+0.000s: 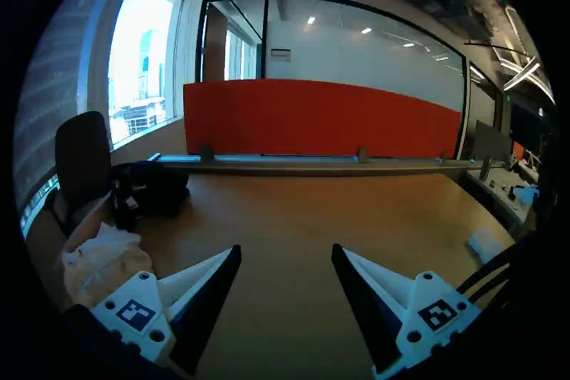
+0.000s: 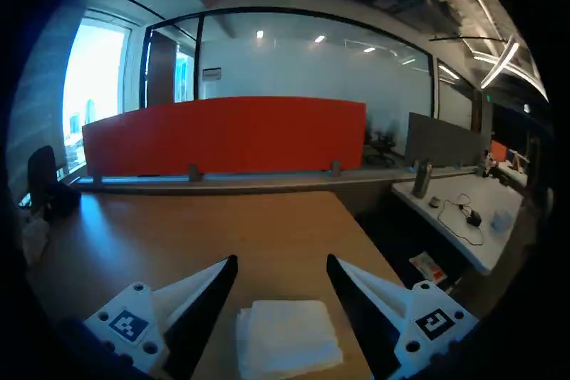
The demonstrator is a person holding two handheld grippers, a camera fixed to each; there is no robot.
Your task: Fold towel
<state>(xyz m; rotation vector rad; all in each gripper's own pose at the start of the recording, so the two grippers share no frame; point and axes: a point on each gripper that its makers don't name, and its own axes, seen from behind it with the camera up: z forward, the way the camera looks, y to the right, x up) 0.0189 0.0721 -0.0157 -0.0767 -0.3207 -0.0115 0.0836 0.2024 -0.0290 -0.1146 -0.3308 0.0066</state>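
Pale crumpled heap [image 1: 100, 259] at the left edge of the desk [image 1: 299, 216], partly cut off, kind unclear. Left gripper [image 1: 286, 247]: fingers apart, nothing between. Right gripper [image 2: 281, 259]: fingers apart, folded white towel [image 2: 288, 337] flat on desk between them, untouched; near edge hard to make out.

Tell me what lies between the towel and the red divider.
Bare desk runs from the towel to the divider, in the right gripper view.
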